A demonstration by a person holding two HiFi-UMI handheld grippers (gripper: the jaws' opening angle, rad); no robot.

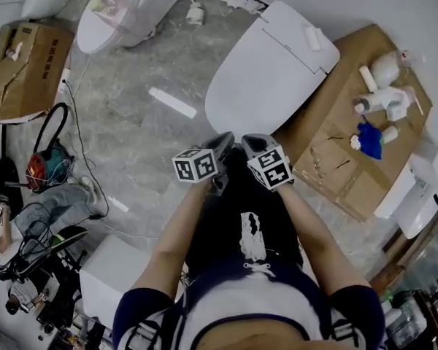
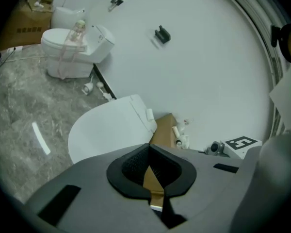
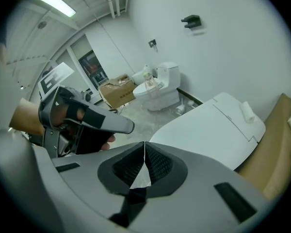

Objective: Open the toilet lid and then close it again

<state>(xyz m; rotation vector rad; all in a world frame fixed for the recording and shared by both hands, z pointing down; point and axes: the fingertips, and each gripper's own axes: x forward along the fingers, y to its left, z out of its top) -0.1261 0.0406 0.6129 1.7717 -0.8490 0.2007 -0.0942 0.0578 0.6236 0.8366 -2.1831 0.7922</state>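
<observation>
Grey marbled floor point(image 1: 131, 122): toilet lid point(image 1: 266, 68) is seen down flat, shut, beside cardboard point(image 1: 343, 144). Left tongs point(image 1: 220, 146) and right tongs point(image 1: 254, 144) are clenched on nothing, held clear of it. Open-close cycle is judged either finished or not started

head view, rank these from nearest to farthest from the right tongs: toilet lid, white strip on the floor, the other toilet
1. toilet lid, just ahead of the right tongs
2. white strip, lying off to the left
3. other toilet, far upper left
</observation>
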